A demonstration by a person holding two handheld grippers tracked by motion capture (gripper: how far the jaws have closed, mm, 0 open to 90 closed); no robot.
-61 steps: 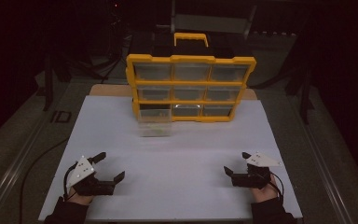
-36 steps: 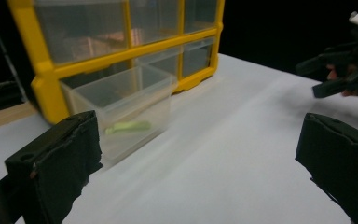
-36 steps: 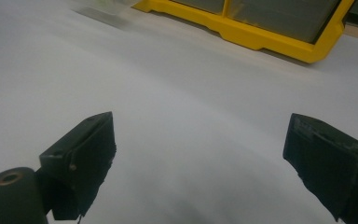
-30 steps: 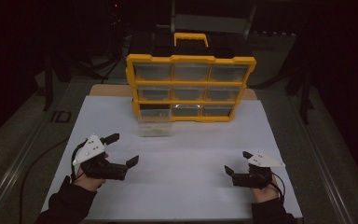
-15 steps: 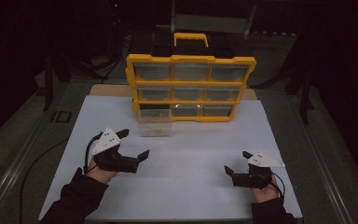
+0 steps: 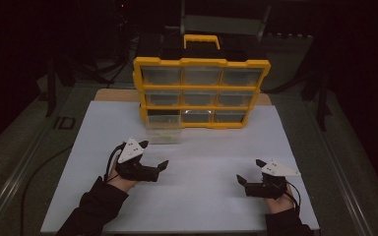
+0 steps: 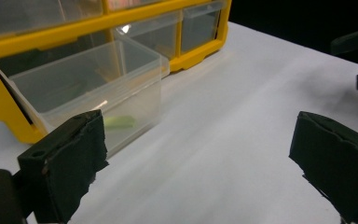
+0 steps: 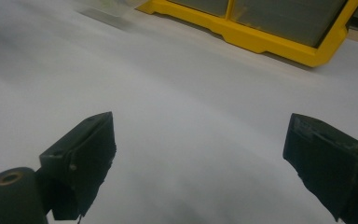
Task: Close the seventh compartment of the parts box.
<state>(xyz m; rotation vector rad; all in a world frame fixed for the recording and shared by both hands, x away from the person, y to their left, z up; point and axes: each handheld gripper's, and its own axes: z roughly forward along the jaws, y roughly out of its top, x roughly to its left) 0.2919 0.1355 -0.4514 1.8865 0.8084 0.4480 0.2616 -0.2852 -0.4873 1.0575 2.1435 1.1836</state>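
Left gripper (image 6: 153,155) jaws apart, empty; pulled-out clear drawer (image 7: 93,88) just ahead, yellow organizer (image 6: 201,93) behind it. Right gripper (image 6: 249,172) jaws apart, bare white tabletop (image 8: 177,107) ahead.

**Both grippers open, hands low in the frame**

Your left black two-jaw gripper (image 6: 153,156) sits left of centre in the high view, jaws spread wide and pointing up and to the right, dark-sleeved forearm (image 6: 96,209) entering from the bottom edge. Your right black two-jaw gripper (image 6: 250,172) sits at lower right, jaws parted, pointing left, grey three-cornered plate on top.
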